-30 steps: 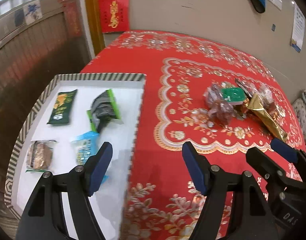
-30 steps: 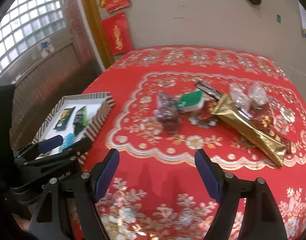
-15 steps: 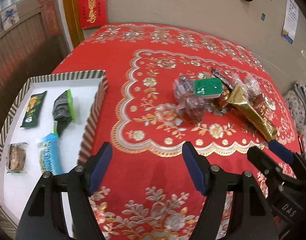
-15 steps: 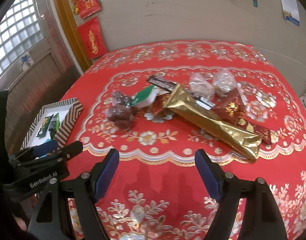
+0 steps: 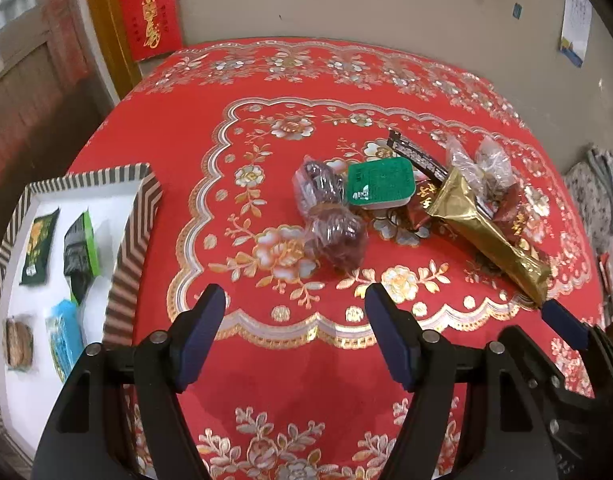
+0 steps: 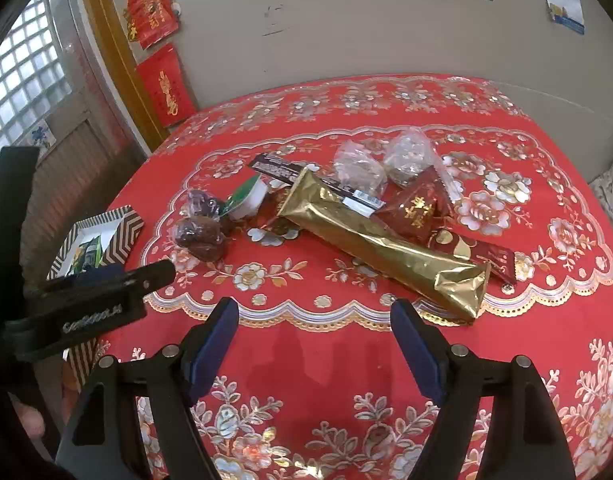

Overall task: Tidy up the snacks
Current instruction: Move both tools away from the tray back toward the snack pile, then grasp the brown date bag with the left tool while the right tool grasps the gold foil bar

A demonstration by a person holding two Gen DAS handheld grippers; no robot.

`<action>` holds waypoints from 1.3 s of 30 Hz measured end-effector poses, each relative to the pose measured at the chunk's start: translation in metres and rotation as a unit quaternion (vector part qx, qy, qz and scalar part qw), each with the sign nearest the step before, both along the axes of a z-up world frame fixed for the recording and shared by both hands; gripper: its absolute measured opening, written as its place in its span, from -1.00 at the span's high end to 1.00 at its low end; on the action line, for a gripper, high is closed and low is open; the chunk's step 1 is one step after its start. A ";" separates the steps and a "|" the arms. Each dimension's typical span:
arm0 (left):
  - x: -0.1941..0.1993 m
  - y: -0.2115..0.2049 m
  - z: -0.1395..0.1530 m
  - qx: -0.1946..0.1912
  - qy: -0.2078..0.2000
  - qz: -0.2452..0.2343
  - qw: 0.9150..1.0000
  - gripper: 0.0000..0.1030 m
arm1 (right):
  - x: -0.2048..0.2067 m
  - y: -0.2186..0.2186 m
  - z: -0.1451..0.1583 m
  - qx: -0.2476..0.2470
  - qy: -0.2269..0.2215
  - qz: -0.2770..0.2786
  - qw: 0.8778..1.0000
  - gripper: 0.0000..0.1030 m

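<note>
Left hand-held gripper was open wide, nothing between its blue pads, hovering over the red floral cloth on the tabletop. Right hand-held gripper was likewise spread wide and empty, above the cloth's near edge.

Snack pile sat mid-tabletop: long gold pouch lying diagonally, a green-lidded cup beside two clear bags of dark fruit, a black bar wrapper partly under the gold pouch, two clear bags of pale snacks behind it, and red packets touching its right side. Contents of the clear bags were hard to tell, possibly nuts.

Striped-rim white tray sat at the tabletop's left edge, well apart from the pile. Inside: dark green packet, black-and-green packet, blue packet, clear-wrapped brown cake, all lying flat and apart from each other.
</note>
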State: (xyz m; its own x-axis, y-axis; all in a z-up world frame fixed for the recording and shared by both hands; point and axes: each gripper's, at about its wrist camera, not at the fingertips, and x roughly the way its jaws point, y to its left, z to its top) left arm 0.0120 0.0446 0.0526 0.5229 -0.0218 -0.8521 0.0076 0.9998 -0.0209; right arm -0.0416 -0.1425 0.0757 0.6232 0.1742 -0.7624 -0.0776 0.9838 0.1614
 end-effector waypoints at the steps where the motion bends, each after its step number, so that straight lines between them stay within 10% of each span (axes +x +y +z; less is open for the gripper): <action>1: 0.006 -0.002 -0.001 -0.006 0.007 -0.001 1.000 -0.40 | 0.000 -0.002 0.000 0.000 0.001 -0.001 1.000 -0.56; 29: 0.069 -0.011 -0.032 -0.050 0.041 0.024 0.998 -0.39 | 0.015 -0.017 -0.013 0.006 0.021 -0.013 1.000 -0.56; 35: 0.067 -0.008 -0.031 -0.040 0.035 0.008 0.999 0.15 | 0.017 -0.019 -0.014 0.006 0.019 -0.013 1.000 -0.56; 39: 0.063 -0.009 -0.030 -0.030 0.033 -0.001 0.999 0.16 | 0.018 -0.021 -0.008 -0.001 0.007 -0.010 1.000 -0.56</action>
